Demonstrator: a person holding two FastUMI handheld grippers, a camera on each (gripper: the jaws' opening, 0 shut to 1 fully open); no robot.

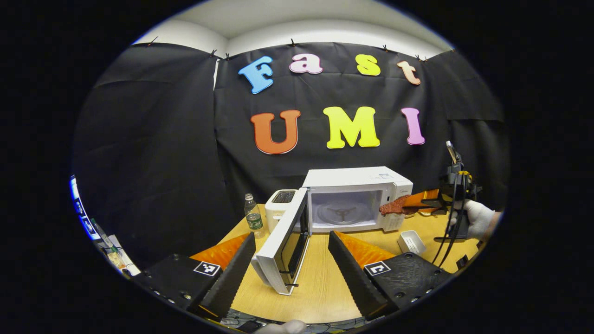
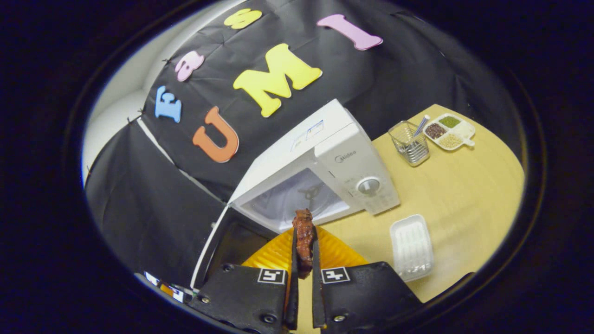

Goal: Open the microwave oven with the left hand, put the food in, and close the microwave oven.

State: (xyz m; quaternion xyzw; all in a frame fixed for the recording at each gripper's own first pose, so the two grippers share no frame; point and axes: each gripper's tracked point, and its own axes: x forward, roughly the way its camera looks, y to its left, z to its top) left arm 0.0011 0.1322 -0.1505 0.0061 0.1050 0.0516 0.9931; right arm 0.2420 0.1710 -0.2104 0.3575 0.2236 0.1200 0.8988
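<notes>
Here the right gripper (image 2: 304, 260) fingers clamp the meat (image 2: 304, 236); left gripper (image 1: 292, 260) fingers apart beside microwave door (image 1: 283, 246).

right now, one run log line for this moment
door: open | left tongs: open, empty | right tongs: shut on meat | meat: at microwave mouth, not inside | tray: empty

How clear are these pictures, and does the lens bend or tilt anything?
Left gripper view: sharp, evenly lit; the fisheye bows the wall's top edge, and the microwave stands level with its door open. Right gripper view: the whole scene is tilted, edges soften, yet the food between the fingers stays crisp.
</notes>
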